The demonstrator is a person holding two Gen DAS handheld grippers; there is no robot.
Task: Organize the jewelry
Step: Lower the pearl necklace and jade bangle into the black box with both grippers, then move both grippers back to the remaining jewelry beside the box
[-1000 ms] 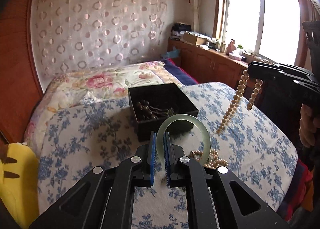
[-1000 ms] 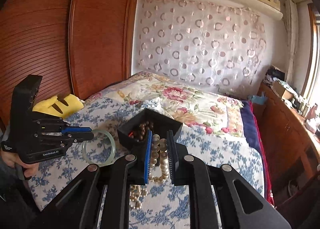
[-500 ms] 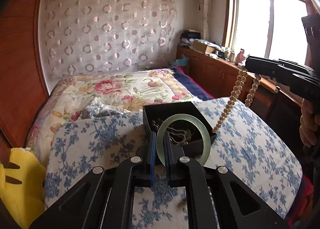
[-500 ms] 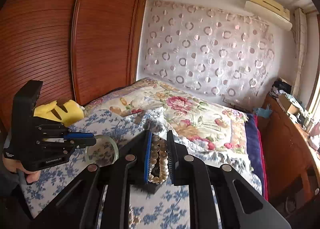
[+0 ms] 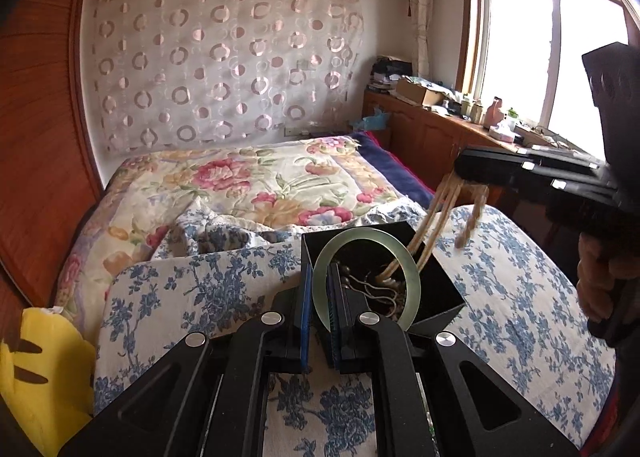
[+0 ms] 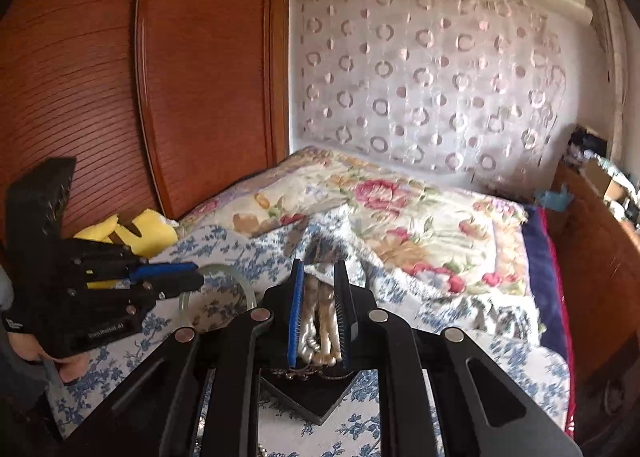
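My left gripper (image 5: 319, 299) is shut on a pale green jade bangle (image 5: 412, 277), held upright just before the black jewelry box (image 5: 440, 289). The box sits on the blue-flowered cloth and holds dark beads and chains. My right gripper (image 6: 319, 281) is shut on a cream pearl necklace (image 6: 320, 313). In the left wrist view the right gripper (image 5: 472, 171) hangs above the box, and the necklace (image 5: 436, 213) trails down into it, blurred. In the right wrist view the left gripper (image 6: 192, 275) with the bangle (image 6: 240, 277) is at the left, and the box (image 6: 316, 397) lies below my fingers.
A bed with a floral quilt (image 5: 260, 185) lies behind the box. A yellow plush (image 5: 36, 377) sits at the left edge. A wooden wardrobe (image 6: 140, 97) stands at the left, a cluttered wooden cabinet (image 5: 440, 129) under the window at the right.
Both grippers have moved toward the box. The pearl necklace has been lifted off the cloth and its lower end now hangs into the box. The bangle is nearer the box.
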